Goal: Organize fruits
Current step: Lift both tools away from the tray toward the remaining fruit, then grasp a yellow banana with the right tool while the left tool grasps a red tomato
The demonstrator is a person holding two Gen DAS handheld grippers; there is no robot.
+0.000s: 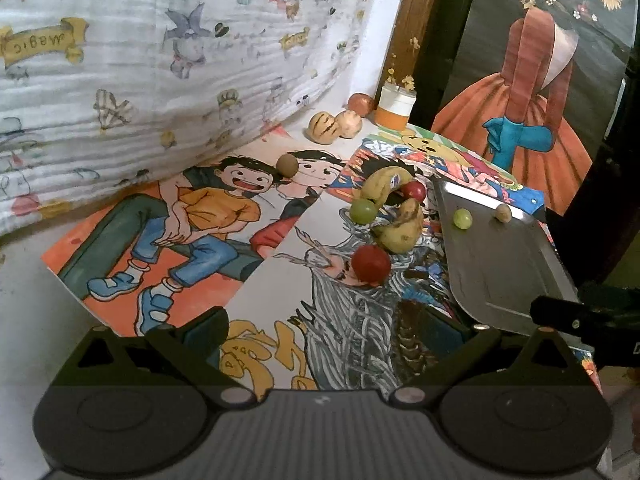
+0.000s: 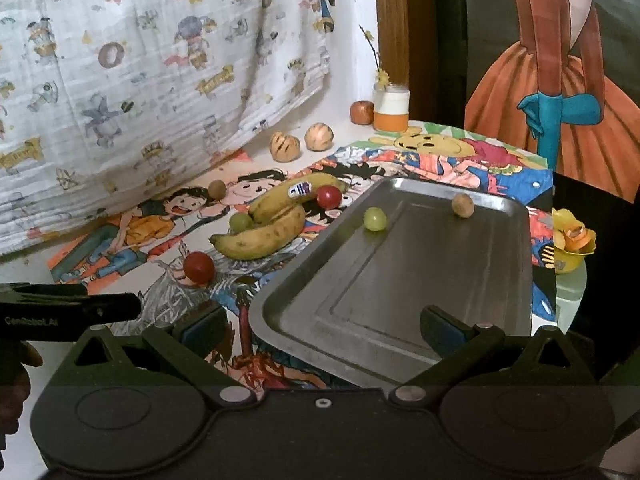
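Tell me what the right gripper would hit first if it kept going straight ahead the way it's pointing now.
Probably the flat silver metal tray: the open right gripper points across its near rim, one finger already over it. Further along that line sit a green grape and a small brown fruit, though depth is unclear.

backdrop: cartoon-print cloth [image 2: 160,80] hung left | corner: wooden post [image 2: 394,20] | right: painted orange-dress figure [image 2: 560,112] | surface: cartoon drawings [image 1: 168,232] | light: dim

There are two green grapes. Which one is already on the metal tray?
The green grape lying alone on the metal tray, near its far left edge. The other green grape sits off the tray on the drawings, tucked against the bananas.
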